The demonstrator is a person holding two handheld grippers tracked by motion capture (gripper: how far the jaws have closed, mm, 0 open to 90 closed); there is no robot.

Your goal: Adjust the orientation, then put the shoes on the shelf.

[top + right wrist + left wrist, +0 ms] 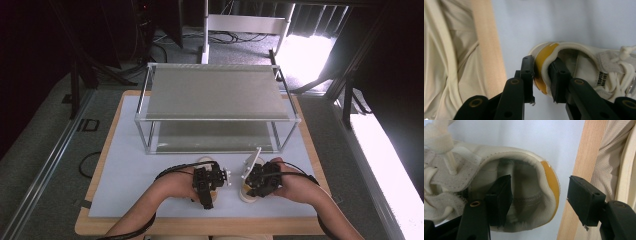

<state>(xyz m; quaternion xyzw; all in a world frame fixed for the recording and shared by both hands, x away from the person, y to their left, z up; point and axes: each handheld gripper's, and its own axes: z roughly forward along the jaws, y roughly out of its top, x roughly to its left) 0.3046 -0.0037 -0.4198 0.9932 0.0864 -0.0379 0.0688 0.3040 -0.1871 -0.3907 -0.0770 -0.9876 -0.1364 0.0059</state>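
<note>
Left shoe (524,170): cream sneaker with an orange heel patch, on the white mat near the desk's front edge, heel toward the person.
Right shoe (579,65): its twin, just beside it on the mat, heel also toward the person.
Left claw (539,200): spread wide, one jaw down inside the shoe's opening, the other outside the heel and clear of it; not gripping yet.
Right claw (541,75): narrowed onto the right shoe's heel collar, one jaw on the orange patch, one inside; holding it.
Step in hand: I'd guess both shoes are being taken by the heel, perhaps for the metal rack (215,95) behind them.
Doing it well: close the left claw squarely over the padded collar, deep enough that the soft rim cannot fold out; lift both evenly.
Hands: both forearms come in low from the desk's front, the left hand (177,182) and right hand (290,182) wrapped around the tools, close together.
Desk (100,220): wooden edge, mat on top.
</note>
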